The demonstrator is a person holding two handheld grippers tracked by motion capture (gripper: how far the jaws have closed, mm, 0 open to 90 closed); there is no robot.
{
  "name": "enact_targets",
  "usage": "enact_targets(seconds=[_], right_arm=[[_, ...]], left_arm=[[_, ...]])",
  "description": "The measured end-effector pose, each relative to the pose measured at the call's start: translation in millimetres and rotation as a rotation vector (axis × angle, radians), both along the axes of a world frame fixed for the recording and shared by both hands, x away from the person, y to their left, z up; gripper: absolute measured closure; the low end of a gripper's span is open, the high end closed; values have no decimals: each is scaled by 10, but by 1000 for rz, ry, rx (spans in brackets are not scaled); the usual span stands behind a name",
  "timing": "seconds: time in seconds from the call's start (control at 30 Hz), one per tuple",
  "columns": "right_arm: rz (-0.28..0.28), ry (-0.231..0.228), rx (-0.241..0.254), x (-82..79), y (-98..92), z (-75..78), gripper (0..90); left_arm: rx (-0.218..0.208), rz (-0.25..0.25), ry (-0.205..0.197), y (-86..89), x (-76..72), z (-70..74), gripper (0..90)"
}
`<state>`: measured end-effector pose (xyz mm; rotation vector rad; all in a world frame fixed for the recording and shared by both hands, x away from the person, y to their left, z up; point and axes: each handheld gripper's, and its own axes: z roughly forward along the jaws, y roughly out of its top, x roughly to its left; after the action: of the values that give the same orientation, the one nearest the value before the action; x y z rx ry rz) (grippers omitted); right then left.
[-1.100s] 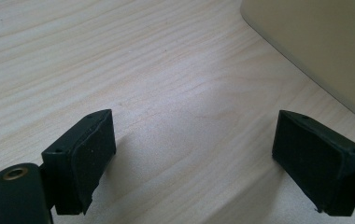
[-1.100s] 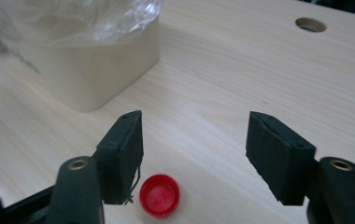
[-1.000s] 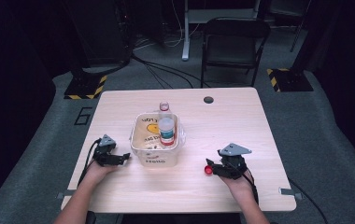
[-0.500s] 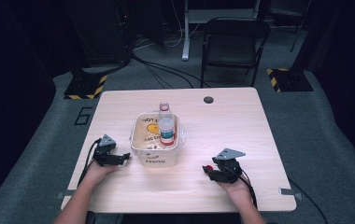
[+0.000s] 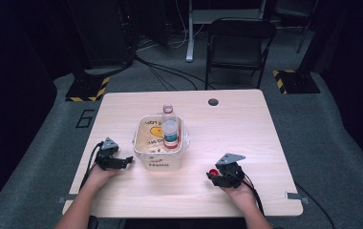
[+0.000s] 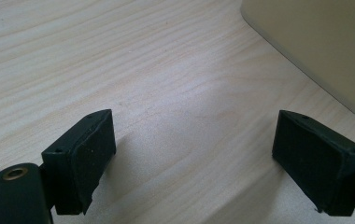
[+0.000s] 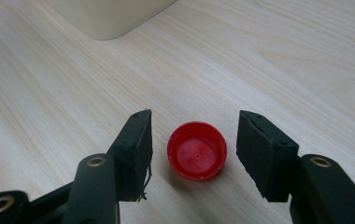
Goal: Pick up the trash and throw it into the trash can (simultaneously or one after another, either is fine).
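Note:
A red bottle cap (image 7: 197, 150) lies open side up on the wooden table (image 5: 237, 129), near its front right. My right gripper (image 7: 195, 119) straddles the cap; its jaws have just been closing, and a gap still shows on each side of the cap. From above, the cap (image 5: 213, 172) is a red dot at the tip of the right gripper (image 5: 216, 175). My left gripper (image 5: 124, 162) rests at the front left, open, with bare wood between its jaws (image 6: 194, 126). A white tub (image 5: 163, 162) holds a clear bottle (image 5: 171, 133) lying in it.
A second small bottle (image 5: 168, 110) stands just behind the tub. The tub's wall (image 6: 325, 46) is close to the left gripper's right side, and its corner (image 7: 110, 14) lies ahead of the right gripper. A cable hole (image 5: 213, 101) sits near the table's far edge.
The right gripper has sunk toward the table top with the red cap at its tip. The left gripper has stayed put.

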<state>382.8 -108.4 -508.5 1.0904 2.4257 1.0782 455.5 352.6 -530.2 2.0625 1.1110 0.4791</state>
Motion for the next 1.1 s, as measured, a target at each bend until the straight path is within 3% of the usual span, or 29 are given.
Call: enact_targets(seconds=[0.37,0.87,1.1], right_arm=[[7,35,-33,35,-20,-41,569],[1,47,-32,36,-19,-30,577],[11,45,-1,42,-20,19,578]], left_arm=[[2,2,4,-1,-2,3,130],[4,0,3,0,-1,3,130],[2,1,4,-1,-2,3,130]])
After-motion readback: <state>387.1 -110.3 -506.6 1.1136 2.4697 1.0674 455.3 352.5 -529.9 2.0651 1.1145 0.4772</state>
